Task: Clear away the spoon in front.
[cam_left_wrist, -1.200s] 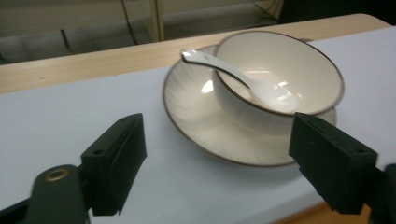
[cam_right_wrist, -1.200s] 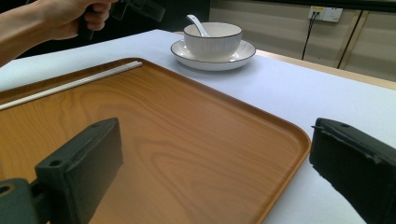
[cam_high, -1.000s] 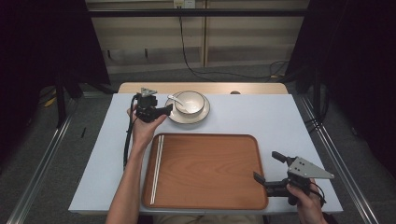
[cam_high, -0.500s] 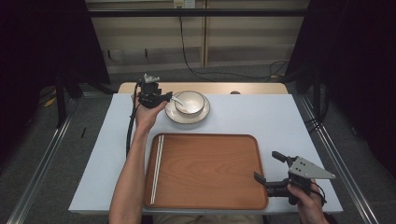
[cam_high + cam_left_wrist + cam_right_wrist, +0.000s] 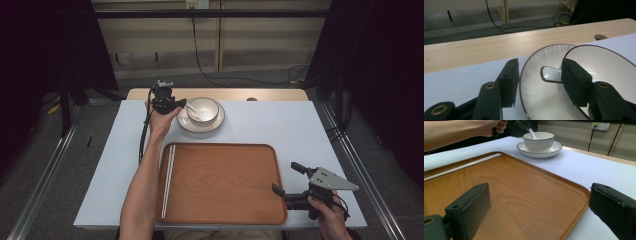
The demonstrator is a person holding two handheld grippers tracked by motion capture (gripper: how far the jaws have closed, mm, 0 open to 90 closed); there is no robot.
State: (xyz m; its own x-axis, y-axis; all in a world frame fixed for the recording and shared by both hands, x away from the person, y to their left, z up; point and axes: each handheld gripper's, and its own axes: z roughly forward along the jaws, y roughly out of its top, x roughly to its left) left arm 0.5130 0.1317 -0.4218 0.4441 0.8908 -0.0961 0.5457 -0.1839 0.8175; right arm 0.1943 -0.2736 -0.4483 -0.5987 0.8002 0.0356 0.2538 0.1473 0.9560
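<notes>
The left gripper [image 5: 176,104] has edged up the worktop toward twelve o'clock, its released jaws now bracketing the white spoon [image 5: 551,74] resting in the bowl [image 5: 202,109] on its saucer [image 5: 216,125], likely about to clench, while the right gripper [image 5: 290,181] waits gaping at the tray's [image 5: 225,180] four o'clock corner.

Wooden tray [image 5: 225,182] with chopsticks [image 5: 167,180]

My left tongs [image 5: 176,103]: black body, black trailing cable, brass-coloured rivets on matte jaws. My right tongs [image 5: 286,178]: black, grey three-cornered plate with small holes. Forearms bare, no sleeves.
</notes>
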